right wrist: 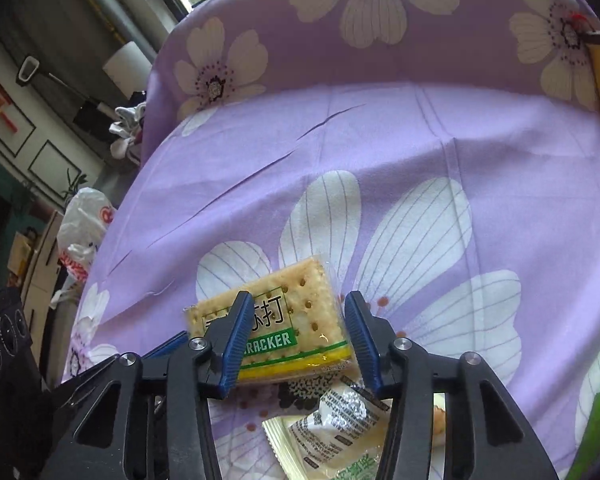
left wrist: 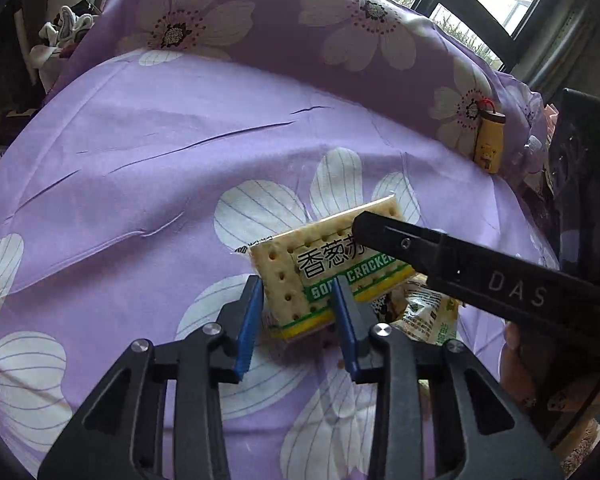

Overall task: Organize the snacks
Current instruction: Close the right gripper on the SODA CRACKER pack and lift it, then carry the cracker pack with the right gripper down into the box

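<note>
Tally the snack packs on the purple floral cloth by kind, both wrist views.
Soda cracker pack: 1, between the pads of both the left gripper and the right gripper.
White and green wrapped snack: 1, lying beside and partly under the cracker pack.
Total: 2

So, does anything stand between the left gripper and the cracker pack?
Nothing visible does. The near end of the cracker pack sits between the pads of the left gripper; the right gripper only reaches over its far end.
</note>
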{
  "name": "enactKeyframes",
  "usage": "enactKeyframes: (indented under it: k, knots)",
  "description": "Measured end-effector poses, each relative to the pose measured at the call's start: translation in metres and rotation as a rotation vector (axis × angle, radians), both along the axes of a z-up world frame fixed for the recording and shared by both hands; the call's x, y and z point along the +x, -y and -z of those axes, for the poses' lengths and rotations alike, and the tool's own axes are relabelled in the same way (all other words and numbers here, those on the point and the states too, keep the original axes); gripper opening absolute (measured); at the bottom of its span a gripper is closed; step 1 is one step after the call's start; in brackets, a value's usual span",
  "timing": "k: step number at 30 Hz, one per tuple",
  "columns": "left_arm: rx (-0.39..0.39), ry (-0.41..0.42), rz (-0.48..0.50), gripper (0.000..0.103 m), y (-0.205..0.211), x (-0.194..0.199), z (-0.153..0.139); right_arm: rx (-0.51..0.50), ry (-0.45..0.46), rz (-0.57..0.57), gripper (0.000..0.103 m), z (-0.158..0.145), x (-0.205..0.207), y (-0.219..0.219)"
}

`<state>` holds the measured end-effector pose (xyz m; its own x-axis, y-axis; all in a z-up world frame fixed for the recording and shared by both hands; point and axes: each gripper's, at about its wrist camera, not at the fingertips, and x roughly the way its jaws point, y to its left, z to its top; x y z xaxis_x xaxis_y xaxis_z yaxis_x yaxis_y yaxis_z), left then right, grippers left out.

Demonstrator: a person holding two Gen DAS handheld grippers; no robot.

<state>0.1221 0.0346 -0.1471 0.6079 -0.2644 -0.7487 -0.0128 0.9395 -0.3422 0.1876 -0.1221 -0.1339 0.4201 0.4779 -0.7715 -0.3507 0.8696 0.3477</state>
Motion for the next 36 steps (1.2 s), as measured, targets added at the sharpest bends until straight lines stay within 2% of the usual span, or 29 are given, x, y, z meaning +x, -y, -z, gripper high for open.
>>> enactKeyframes:
  k: [5,10,15,20,25,29,33,36]
  knots:
    - [-0.014,0.032,0.032,0.035,0.014,-0.018,-0.023,-0.048,0.139,0.021,0.051,-0.039,-0.039,0.006]
    - [-0.016,0.13,0.076,0.035,0.038,-0.048,-0.055,-0.069,0.239,0.078,0.051,-0.069,-0.083,0.031]
    - [0.068,0.228,0.145,0.033,0.077,-0.081,-0.084,-0.014,0.244,0.158,0.051,-0.08,-0.121,0.072]
    - [0.054,0.264,0.23,0.032,0.11,-0.104,-0.1,0.022,0.264,0.231,0.051,-0.091,-0.154,0.113]
    - [-0.001,0.262,0.297,0.032,0.148,-0.115,-0.104,0.014,0.298,0.309,0.051,-0.101,-0.18,0.152]
    - [0.037,0.273,0.329,0.032,0.182,-0.119,-0.11,0.054,0.323,0.345,0.051,-0.105,-0.191,0.186]
    - [0.014,0.272,0.359,0.032,0.207,-0.118,-0.114,0.037,0.338,0.394,0.051,-0.107,-0.196,0.208]
    - [0.029,0.267,0.377,0.032,0.224,-0.118,-0.112,0.035,0.343,0.42,0.051,-0.107,-0.199,0.222]
